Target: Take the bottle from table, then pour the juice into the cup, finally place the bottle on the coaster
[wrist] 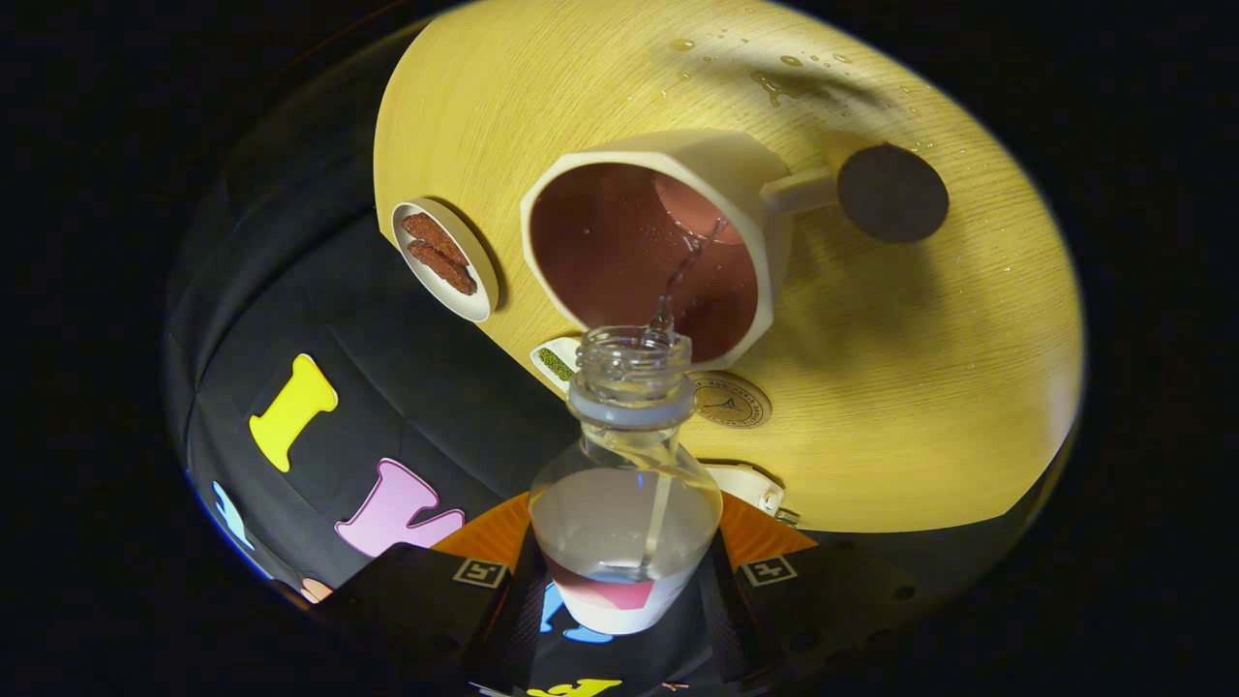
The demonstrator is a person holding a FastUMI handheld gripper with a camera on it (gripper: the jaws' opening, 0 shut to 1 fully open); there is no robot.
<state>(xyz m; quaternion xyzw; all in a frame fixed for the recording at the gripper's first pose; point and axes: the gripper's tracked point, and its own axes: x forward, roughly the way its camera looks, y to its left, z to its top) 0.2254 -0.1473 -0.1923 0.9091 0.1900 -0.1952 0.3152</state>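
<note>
The tool (624,581) pinches the bottle (624,503) between both fingers, neck tipped forward over the cup (649,252) on the worktop (920,407). A thin stream runs from the mouth straight ahead into the cup. The coaster (891,193) lies beyond, by the cup's handle.

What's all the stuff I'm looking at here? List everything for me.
bottle: one, clear, open, partly filled with clear liquid, held between the fingers, tilted with its mouth over the cup.
cup: one, cream outside, reddish-brown inside, with a handle, just beyond the bottle; a thin stream runs into it.
coaster: one, dark, round, beyond the cup's handle.
small dish: one, white, holding two brown pieces, beside the cup.
round badge: one, tan, on the table near the bottle's neck.
table: one, light wood, with droplets at its far side.
gripper: one, fingers shut on the bottle's body.
</note>
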